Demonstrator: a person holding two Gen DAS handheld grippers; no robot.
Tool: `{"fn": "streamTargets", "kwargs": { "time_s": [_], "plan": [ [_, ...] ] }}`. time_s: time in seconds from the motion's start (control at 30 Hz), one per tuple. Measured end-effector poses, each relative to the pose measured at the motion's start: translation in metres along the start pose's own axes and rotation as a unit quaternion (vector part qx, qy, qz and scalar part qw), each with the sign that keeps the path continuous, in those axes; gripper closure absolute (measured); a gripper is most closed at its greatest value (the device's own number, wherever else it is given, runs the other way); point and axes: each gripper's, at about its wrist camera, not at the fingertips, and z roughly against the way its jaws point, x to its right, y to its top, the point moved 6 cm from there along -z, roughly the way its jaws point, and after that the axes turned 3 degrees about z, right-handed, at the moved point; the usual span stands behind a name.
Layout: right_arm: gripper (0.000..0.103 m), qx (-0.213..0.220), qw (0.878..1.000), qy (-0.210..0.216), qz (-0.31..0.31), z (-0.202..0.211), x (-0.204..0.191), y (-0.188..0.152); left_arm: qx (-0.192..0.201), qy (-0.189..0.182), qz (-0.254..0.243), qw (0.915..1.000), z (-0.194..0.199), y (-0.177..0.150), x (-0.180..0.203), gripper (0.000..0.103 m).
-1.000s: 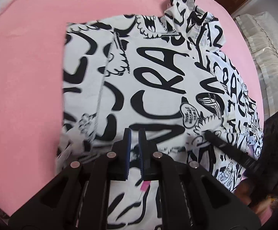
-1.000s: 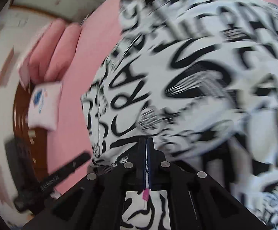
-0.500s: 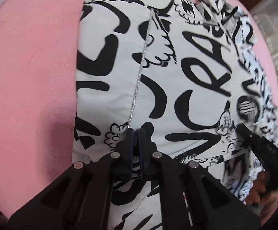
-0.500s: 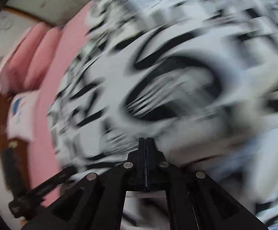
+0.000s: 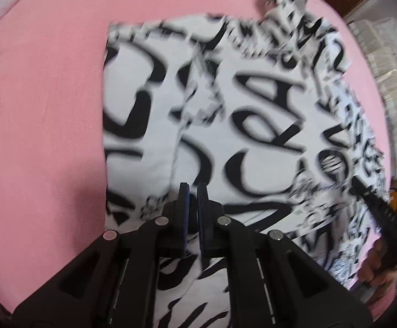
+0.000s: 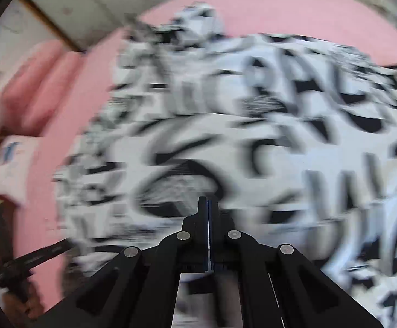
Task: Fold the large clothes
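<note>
Black-and-white printed garment (image 5: 239, 125) spread on pink bed (image 5: 42, 95). Left gripper (image 5: 192, 191) pinching its near hem; right gripper (image 6: 207, 205) clamped on cloth too (badly blurred). Risk: uneven carry skews fold, hem slips out.

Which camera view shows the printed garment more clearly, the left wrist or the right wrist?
The left wrist view. There the garment lies on the pink bed cover with its straight left edge and large black letters readable, though slightly blurred. In the right wrist view the garment fills the picture but is heavily smeared, so its print and edges are unclear.
</note>
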Motion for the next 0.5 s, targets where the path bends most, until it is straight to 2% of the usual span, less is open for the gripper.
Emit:
{"fn": "streamTargets", "kwargs": {
  "time_s": [0.07,0.2,0.27,0.33,0.4,0.5],
  "plan": [
    [0.103,-0.018,0.998,0.055,0.003,-0.021,-0.035,-0.004,0.008,-0.019,0.004,0.9998,0.003,0.011,0.005,0.099],
    [0.103,-0.045,0.994,0.093,0.031,-0.068,-0.091,-0.008,0.012,-0.041,0.023,0.9988,-0.014,0.042,0.014,0.099],
    [0.103,-0.043,0.994,0.094,0.045,-0.090,-0.112,-0.006,0.023,-0.039,0.027,0.9986,-0.020,0.057,0.014,0.098],
    [0.103,-0.042,0.995,0.080,0.051,-0.105,-0.114,-0.003,0.050,-0.020,0.030,0.9981,-0.025,0.071,0.007,0.098],
    [0.103,-0.039,0.996,0.058,0.056,-0.117,-0.113,0.002,0.100,0.024,0.055,0.9932,-0.024,0.084,-0.012,0.098],
    [0.103,-0.018,0.997,0.041,0.056,-0.126,-0.102,0.018,0.120,0.036,0.072,0.9895,-0.029,0.089,-0.033,0.098]
  ]
}}
